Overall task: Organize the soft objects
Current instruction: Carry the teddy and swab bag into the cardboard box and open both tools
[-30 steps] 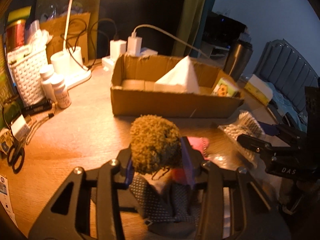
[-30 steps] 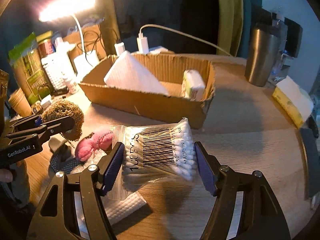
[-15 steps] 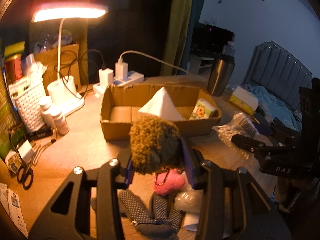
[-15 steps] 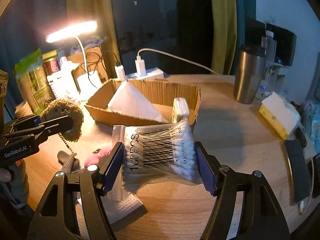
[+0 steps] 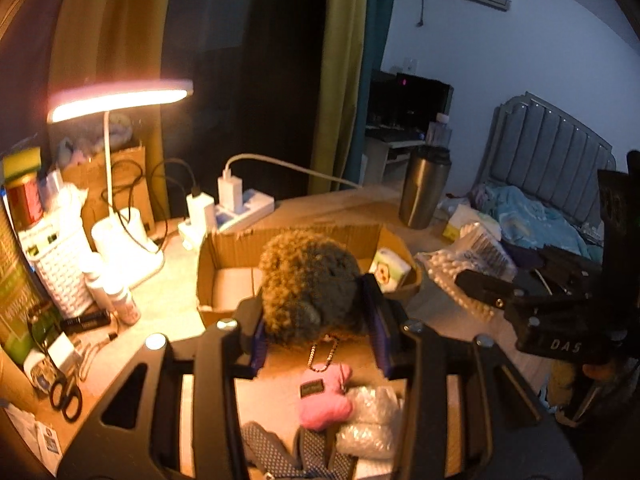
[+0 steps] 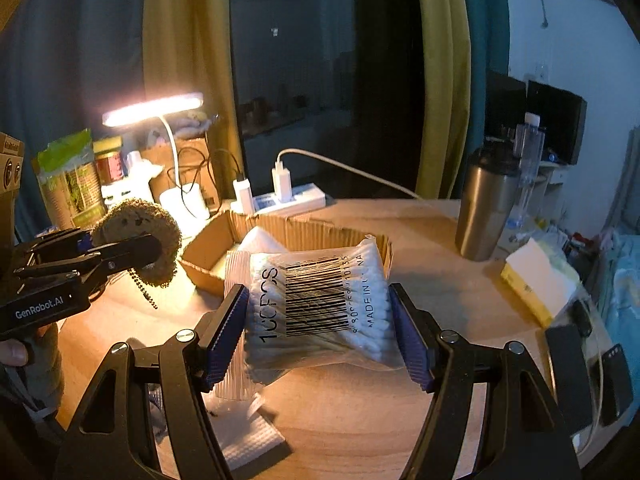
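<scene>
My left gripper (image 5: 318, 328) is shut on a brown fuzzy plush (image 5: 308, 284) with a bead chain hanging under it; the same plush (image 6: 140, 236) shows at the left of the right wrist view, lifted above the table. My right gripper (image 6: 318, 320) is shut on a clear bag of cotton swabs (image 6: 316, 304) with a barcode, held in the air. Behind both lies an open cardboard box (image 5: 288, 240) holding a white folded tissue (image 6: 260, 240) and a small tissue pack (image 5: 390, 270). On the table below lie a pink plush (image 5: 324, 400), a bubble-wrap piece (image 5: 372, 420) and a dotted dark cloth (image 5: 308, 452).
A lit desk lamp (image 5: 120, 100), power strip with chargers (image 5: 244, 208), white basket (image 5: 56, 268), small bottles (image 5: 120, 300) and scissors (image 5: 66, 394) crowd the left. A steel tumbler (image 6: 486, 208) and yellow tissue box (image 6: 536, 280) stand right. A white napkin (image 6: 244, 432) lies near the front edge.
Both grippers have risen with their loads; the plush and the swab bag hang higher above the table, and the box sits lower and smaller in both views.
</scene>
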Action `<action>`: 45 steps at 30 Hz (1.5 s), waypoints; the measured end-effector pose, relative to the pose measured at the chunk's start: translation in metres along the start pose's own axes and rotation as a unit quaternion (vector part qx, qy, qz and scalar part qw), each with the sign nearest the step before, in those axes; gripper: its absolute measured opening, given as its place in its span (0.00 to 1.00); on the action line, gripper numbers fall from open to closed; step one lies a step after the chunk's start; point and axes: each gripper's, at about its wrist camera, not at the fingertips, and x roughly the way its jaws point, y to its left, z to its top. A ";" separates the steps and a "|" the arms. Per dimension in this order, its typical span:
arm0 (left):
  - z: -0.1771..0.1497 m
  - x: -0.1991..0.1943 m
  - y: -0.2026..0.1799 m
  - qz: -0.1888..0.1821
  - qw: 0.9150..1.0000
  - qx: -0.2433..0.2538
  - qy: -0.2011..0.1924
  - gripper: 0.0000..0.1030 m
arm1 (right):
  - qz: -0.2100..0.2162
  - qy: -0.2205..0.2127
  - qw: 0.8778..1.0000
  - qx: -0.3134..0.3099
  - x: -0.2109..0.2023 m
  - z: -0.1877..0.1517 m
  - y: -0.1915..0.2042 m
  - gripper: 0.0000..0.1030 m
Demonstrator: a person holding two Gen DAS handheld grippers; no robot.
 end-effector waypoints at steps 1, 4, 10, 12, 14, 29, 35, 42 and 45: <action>0.003 -0.001 0.000 0.000 1.000 0.002 -0.004 0.41 | -0.002 -0.004 1.000 -0.001 -0.001 0.004 0.000 0.71; 0.012 -0.001 0.004 -0.001 1.000 0.003 -0.015 0.41 | -0.006 -0.011 1.000 -0.004 -0.001 0.012 0.000 0.71; 0.024 0.001 0.011 -0.004 1.000 0.000 -0.027 0.41 | -0.014 -0.020 1.000 -0.006 0.003 0.026 -0.001 0.71; 0.027 0.003 0.014 -0.005 1.000 0.000 -0.029 0.41 | -0.016 -0.022 1.000 -0.006 0.007 0.030 -0.002 0.71; 0.031 0.006 0.017 -0.006 1.000 -0.001 -0.031 0.41 | -0.018 -0.022 1.000 -0.006 0.011 0.034 -0.002 0.71; 0.031 0.062 0.052 -0.011 1.000 -0.027 0.005 0.41 | -0.009 0.017 1.000 -0.008 0.075 0.049 0.003 0.71; 0.024 0.094 0.061 -0.013 0.999 -0.033 0.036 0.41 | -0.004 0.044 0.999 0.001 0.108 0.046 -0.003 0.71; 0.011 0.135 0.065 -0.010 0.996 -0.036 0.087 0.42 | 0.007 0.073 0.997 0.011 0.142 0.040 -0.008 0.71; 0.006 0.147 0.067 -0.006 0.994 -0.037 0.104 0.44 | 0.013 0.082 0.996 0.010 0.155 0.039 -0.007 0.71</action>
